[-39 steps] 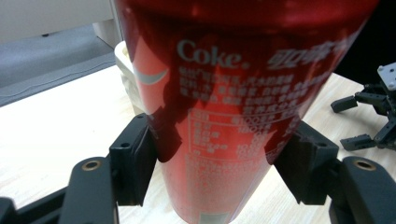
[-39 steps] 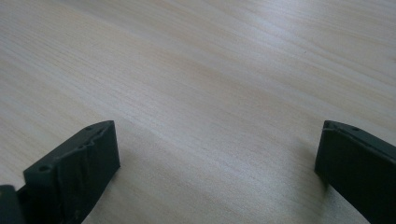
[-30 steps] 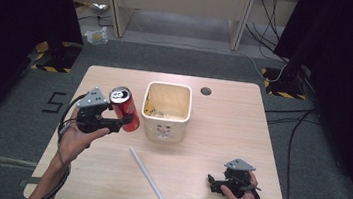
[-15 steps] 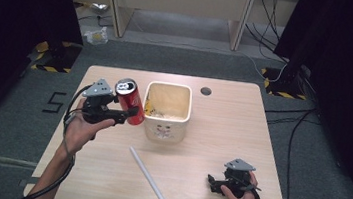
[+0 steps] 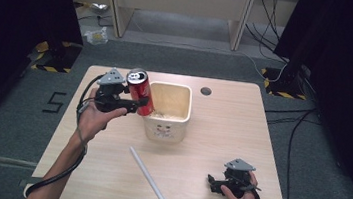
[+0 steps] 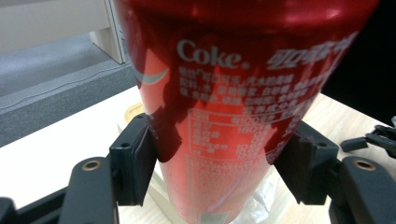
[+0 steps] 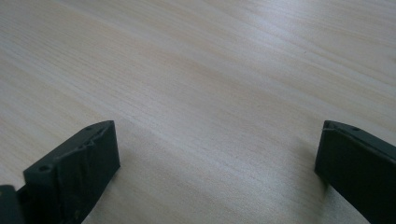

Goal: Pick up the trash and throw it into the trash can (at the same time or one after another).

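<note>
A red Coke can (image 5: 141,92) hangs tilted over the left rim of the cream square bin (image 5: 179,125), held in the air by my left gripper (image 5: 136,105). Seen from the left gripper view, the can (image 6: 233,93) is pressed between both black pads (image 6: 137,163), with crumpled paper inside the bin below it. Down at the front right of the table my right gripper (image 5: 215,181) rests low with its jaws wide apart. The right gripper view has bare wood between its fingertips (image 7: 79,163).
A white straw (image 5: 147,176) lies diagonally on the table in front of the bin. A dark round cable hole (image 5: 205,91) sits in the table's far edge area. Cables trail on the grey floor at the right.
My left gripper has carried the can to the right and a little upward, from beside the bin to over its left rim. The right gripper has stayed put.
</note>
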Demonstrator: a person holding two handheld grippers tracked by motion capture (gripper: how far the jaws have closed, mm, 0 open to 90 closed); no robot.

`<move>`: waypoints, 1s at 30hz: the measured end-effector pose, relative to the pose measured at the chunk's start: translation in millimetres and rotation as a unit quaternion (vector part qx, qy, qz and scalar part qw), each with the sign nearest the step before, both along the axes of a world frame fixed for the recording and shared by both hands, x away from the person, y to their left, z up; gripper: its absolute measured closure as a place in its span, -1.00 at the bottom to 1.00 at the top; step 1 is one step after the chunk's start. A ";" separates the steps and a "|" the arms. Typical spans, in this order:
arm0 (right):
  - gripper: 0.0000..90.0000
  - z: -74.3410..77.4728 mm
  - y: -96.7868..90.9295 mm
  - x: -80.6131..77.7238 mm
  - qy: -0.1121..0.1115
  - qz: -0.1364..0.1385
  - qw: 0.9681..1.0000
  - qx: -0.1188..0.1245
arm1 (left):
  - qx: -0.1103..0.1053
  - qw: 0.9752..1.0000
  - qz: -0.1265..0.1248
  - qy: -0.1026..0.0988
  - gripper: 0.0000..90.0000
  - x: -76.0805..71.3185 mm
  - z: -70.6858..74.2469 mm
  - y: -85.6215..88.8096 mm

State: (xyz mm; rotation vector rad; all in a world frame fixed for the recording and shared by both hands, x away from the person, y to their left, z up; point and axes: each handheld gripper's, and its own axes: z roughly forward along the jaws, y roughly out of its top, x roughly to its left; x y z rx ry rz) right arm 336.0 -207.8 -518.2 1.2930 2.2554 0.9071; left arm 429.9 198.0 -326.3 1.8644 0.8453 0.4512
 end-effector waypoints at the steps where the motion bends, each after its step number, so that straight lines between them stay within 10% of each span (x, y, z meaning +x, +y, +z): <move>1: -1.00 0.2 0.0 -0.2 0.001 0.000 1.000 0.000 | -0.001 1.000 0.001 0.001 -0.23 2.3 -0.3 -1.7; 30: -1.00 0.4 0.1 -0.3 0.003 -0.001 1.000 0.001 | 0.023 1.000 0.003 0.016 -0.24 41.5 -25.6 -39.1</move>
